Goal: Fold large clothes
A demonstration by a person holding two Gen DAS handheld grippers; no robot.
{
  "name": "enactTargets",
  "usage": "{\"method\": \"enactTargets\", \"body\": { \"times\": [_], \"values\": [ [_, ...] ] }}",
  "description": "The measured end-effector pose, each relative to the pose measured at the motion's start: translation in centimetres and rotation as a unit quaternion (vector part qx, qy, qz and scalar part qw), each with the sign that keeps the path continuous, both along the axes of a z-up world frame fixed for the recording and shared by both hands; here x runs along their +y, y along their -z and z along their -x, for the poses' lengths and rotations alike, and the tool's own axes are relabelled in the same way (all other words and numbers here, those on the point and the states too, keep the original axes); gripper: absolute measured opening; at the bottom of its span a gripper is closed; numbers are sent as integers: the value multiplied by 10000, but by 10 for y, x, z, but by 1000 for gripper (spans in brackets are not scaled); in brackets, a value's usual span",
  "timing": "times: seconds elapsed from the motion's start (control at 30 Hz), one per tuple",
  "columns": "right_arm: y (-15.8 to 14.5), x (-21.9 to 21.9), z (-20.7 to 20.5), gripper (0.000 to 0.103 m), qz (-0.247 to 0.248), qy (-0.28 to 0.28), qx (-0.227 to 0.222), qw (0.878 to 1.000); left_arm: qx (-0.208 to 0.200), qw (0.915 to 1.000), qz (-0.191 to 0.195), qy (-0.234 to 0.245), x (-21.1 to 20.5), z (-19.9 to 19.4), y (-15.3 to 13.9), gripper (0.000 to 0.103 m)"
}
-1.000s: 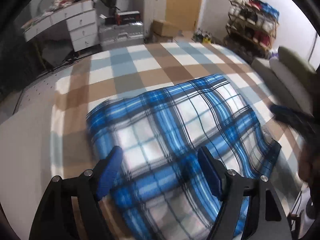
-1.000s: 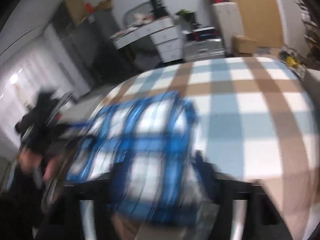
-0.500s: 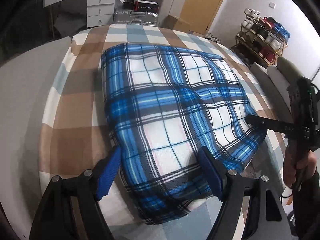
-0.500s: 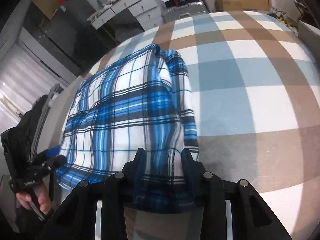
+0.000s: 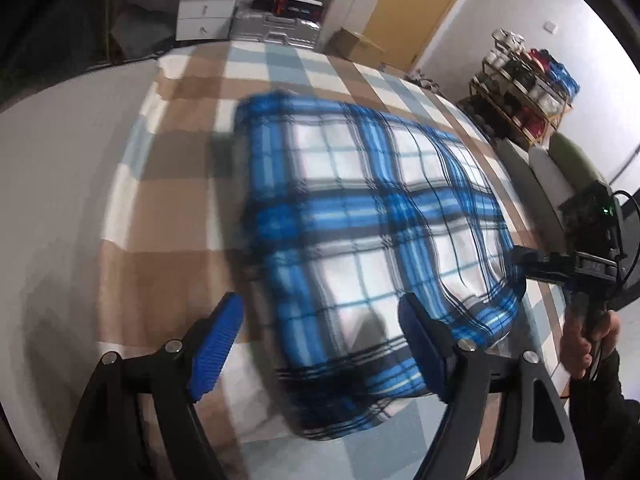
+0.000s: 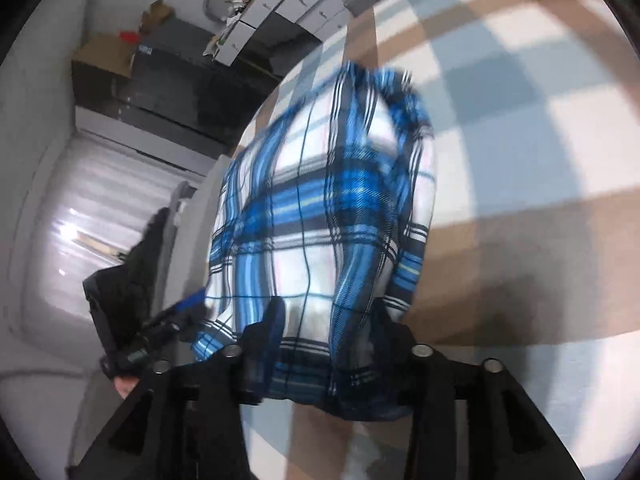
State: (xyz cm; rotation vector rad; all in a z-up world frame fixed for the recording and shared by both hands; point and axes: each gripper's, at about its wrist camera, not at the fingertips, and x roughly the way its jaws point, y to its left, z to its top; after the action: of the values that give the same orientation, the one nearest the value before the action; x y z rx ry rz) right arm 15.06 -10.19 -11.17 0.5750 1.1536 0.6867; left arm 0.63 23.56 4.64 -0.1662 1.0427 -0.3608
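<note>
Holding a pair of tongs in each hand, you lean over a bed covered with a big checked sheet (image 5: pixel 168 184) of brown, pale blue and white squares. The blue plaid garment (image 5: pixel 372 216) lies folded on that sheet, filling the middle of the left wrist view.

Your left tongs (image 5: pixel 320 344) are spread wide. One blue pad (image 5: pixel 218 342) sits at 7 o'clock from the cloth, just off its edge. The other pad sits at 5 o'clock, over the near end of the cloth. You cannot tell if that pad touches the cloth, because the picture is blurry. Nothing is squeezed between the two pads.

Your right tongs (image 6: pixel 328 328) have the near edge of the blue plaid garment (image 6: pixel 328 208) between their dark fingers (image 6: pixel 268 328). Those jaws have just been opening a bit. The cloth bunches up between them, but you cannot tell whether the pads press on it. In the left wrist view the right tongs (image 5: pixel 532 266) show at 3 o'clock, at the cloth's far corner, with your hand (image 5: pixel 588 340) on the handle.

Past the bed at 12 o'clock stand white drawers (image 5: pixel 204 4) and a silver case (image 5: pixel 276 32). A shoe rack (image 5: pixel 524 92) stands at 2 o'clock by the wall.
</note>
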Motion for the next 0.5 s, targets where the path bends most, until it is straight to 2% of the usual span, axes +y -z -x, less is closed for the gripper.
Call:
{"method": "enactTargets", "body": {
  "times": [0.07, 0.13, 0.23, 0.33, 0.4, 0.5],
  "values": [
    [-13, -10, -5, 68, 171, 41, -194, 9997, 87, 9998, -143, -136, 6, -6, 3, 77],
    [-21, -11, -11, 70, 433, 86, -315, 9985, 275, 9989, -249, -278, 10, -12, 10, 77],
    [-22, -3, -25, 70, 806, 44, -373, 9960, 636, 9971, -185, -376, 10, -19, 21, 77],
    [-11, 13, -38, 70, 977, -173, -258, 9947, 633, 9974, -169, -302, 4, -20, 23, 77],
    [-7, 22, -42, 70, 1289, -250, -328, 9908, 638, 9976, -181, -199, -1, -21, 25, 77],
    [-7, 33, -41, 70, 1303, -388, -427, 9898, 655, 9976, -217, 48, -8, -22, 27, 77]
  ]
}}
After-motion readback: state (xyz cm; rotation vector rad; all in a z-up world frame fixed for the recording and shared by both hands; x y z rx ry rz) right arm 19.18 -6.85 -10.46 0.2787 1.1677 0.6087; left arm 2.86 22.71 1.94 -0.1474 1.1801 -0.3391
